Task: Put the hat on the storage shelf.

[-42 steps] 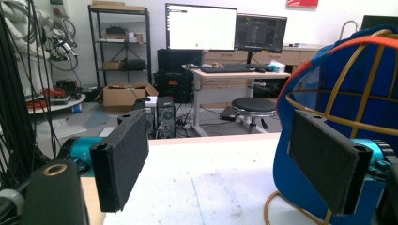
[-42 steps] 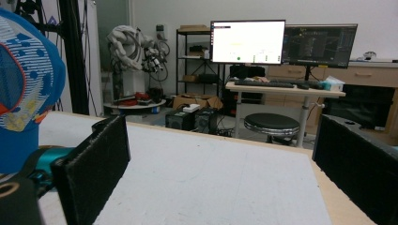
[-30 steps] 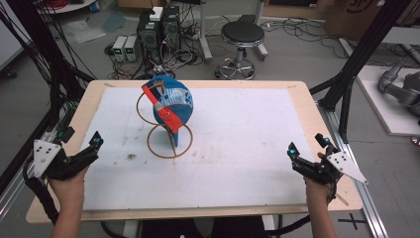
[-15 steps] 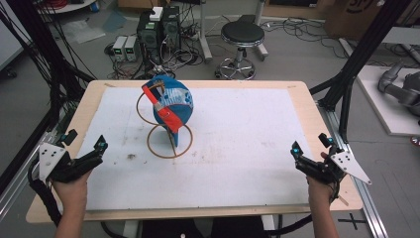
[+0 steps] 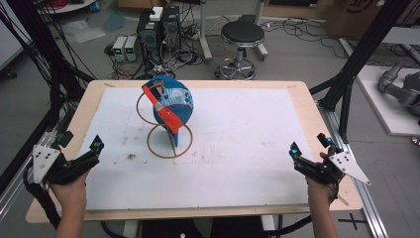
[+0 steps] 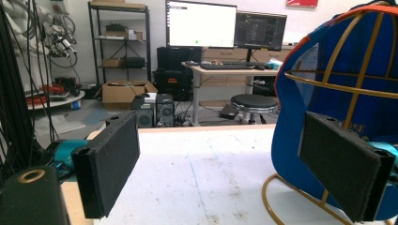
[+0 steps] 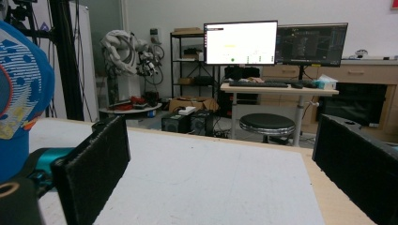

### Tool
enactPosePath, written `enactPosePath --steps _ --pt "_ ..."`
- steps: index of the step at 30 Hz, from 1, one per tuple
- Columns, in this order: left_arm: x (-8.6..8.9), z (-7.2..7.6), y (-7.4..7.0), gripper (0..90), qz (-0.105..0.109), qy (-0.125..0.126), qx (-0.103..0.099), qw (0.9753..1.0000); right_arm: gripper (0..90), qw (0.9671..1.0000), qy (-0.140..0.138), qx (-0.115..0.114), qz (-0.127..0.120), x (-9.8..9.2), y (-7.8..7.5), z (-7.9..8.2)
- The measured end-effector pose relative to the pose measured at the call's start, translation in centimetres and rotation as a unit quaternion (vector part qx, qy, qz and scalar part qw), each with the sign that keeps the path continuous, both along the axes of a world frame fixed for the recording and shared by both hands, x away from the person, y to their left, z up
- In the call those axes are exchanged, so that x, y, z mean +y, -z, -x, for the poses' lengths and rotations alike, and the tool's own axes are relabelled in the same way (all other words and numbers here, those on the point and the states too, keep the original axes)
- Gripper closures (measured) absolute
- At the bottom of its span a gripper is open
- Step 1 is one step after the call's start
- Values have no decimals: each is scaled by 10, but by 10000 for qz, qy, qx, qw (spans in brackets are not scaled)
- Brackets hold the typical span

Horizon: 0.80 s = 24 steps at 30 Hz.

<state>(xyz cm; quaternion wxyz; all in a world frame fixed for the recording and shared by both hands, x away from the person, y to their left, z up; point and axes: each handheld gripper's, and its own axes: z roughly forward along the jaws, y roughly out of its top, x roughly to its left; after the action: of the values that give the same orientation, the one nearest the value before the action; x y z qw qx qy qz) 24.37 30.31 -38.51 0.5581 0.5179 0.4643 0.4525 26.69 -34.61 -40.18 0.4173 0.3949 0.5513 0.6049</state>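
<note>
High view: both tongs open, slid slightly back; cap on stand at 11 o'clock untouched, reach pending.

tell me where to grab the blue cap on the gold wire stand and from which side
Probably the red-edged brim of the blue cap. It juts out toward the near left as a thin stiff flap, free of the gold wire stand, so flat pads can pinch it. Come in with the left claw, open and nearest that side, then lift the cap upward off the dome.
</note>
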Motion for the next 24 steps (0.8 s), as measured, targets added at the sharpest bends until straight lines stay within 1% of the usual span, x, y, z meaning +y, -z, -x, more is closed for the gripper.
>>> enactPosePath --steps 4,6,9,10,12,14,20,24 --pt "2 0 1 134 68 -45 29 10000 41 10000 -15 -12 13 2 -1 1" --pt "3 0 1 134 81 -59 9 9999 41 10000 -31 14 -15 3 -1 2" --pt "4 0 1 134 95 -91 31 9999 41 10000 -15 -13 23 3 -1 1" --pt "5 0 2 134 99 -90 39 9999 41 10000 -27 17 -2 4 0 1" --pt "5 0 3 134 124 -105 47 9999 41 10000 -26 2 50 4 0 1" --pt "5 0 3 134 124 -109 52 9999 41 10000 -38 34 13 4 1 1" --pt "6 0 3 134 116 -131 84 9998 41 10000 -51 19 38 5 1 0" --pt "8 0 4 134 184 -148 117 9997 41 9999 -66 23 80 6 1 0"
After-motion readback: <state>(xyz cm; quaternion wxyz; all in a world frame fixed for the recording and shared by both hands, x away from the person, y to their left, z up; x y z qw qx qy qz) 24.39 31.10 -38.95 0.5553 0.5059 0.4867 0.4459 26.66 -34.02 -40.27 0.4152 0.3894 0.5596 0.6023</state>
